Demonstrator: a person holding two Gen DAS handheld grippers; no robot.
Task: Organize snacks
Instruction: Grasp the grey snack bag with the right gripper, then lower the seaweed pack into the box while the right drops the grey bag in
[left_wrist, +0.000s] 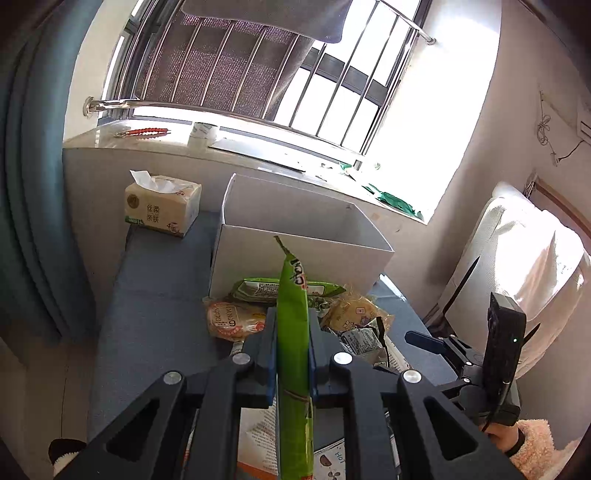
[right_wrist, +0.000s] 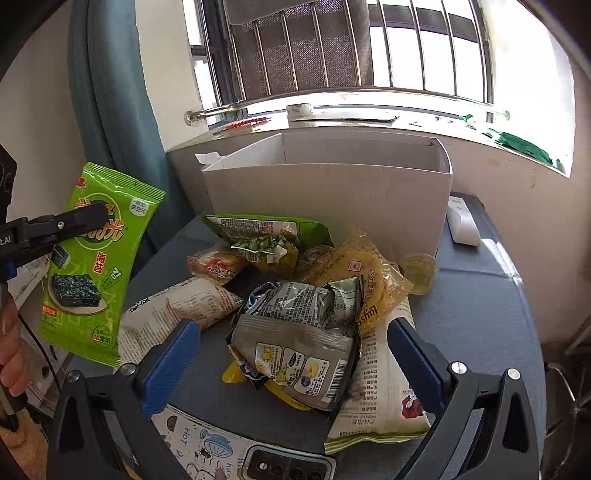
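- The blue-grey table (right_wrist: 480, 302) fills the lower middle of both views, running up to a pale ledge under a barred window (left_wrist: 258, 66) at the top.
- A white cardboard box (right_wrist: 332, 199), open at the top, stands at the middle of the right wrist view, at the far end of the table, just behind the snack heap.
- The snack heap (right_wrist: 295, 295) lies in the centre of that view: a grey crumpled packet (right_wrist: 295, 332) in front, a white printed bag (right_wrist: 384, 391) under it to the lower right, a yellow cracker pack (right_wrist: 365, 280) behind, and a torn green packet (right_wrist: 266, 236) nearest the box.
- The right gripper (right_wrist: 295, 350) spans the bottom of its own view, its blue pads spread wide on either side of the grey packet, gripping nothing.
- The left gripper (left_wrist: 291, 354) sits at the bottom centre of its own view, clenched on the green seaweed packet (left_wrist: 293, 332); the packet is seen edge-on there and is lifted clear of the table, in front of the box.
- In the right wrist view the same packet hangs at the left edge, face-on, with the dark fingers pinching its upper part.
- A tissue pack (left_wrist: 162, 206) stands at the upper left of the left wrist view, beside the box.
- A small clear cup (right_wrist: 419, 271) sits right of the heap.
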